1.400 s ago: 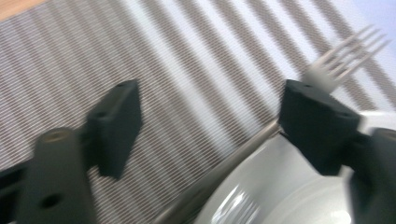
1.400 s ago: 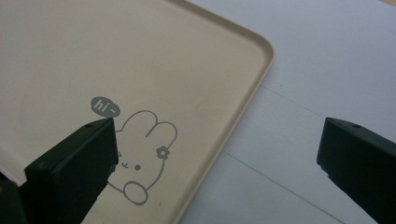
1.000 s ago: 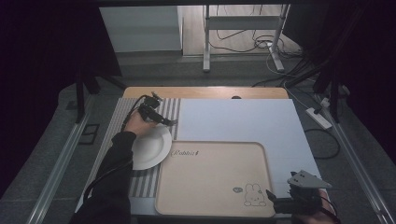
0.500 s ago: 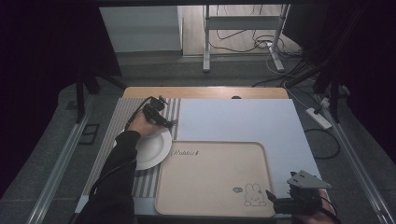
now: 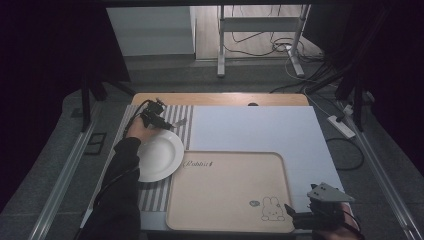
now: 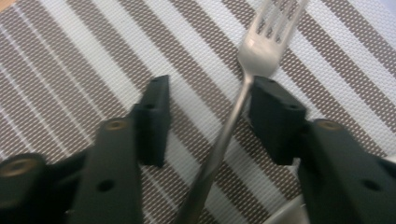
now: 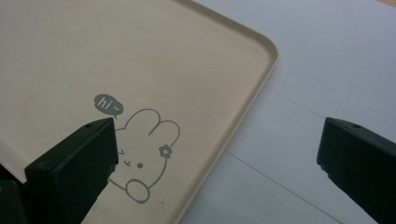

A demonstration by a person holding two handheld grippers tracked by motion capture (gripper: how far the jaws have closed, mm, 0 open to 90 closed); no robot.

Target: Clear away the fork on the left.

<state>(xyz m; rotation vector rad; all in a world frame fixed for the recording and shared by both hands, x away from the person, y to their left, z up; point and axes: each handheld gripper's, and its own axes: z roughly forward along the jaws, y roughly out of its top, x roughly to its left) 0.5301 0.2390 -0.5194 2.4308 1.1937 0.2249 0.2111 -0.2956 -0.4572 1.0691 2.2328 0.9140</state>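
Observation:
A silver fork [image 6: 261, 51] lies on the striped placemat [image 6: 70, 60], tines pointing away. My left gripper [image 6: 210, 93] straddles its handle. The jaws have just been closing on it. The handle leans against the right-hand pad [image 6: 275, 116], while the other pad stands clear of it. From above, the left gripper [image 5: 167, 123] is at the far rim of the white plate [image 5: 157, 155], with the fork [image 5: 179, 122] just past it. My right gripper [image 7: 219, 154] hangs open over the near right corner of the beige tray [image 7: 93, 56], with nothing between its jaws.
The beige tray [image 5: 230, 192], printed with a rabbit [image 5: 272, 210], lies in the middle at the near edge. To its left, the plate rests on the striped placemat [image 5: 150, 195]. A pale blue mat [image 5: 255, 130] covers the far right. The right gripper [image 5: 295, 217] sits at the near right.
My left hand has shifted a little to the left behind the plate. The right gripper has stayed in place.

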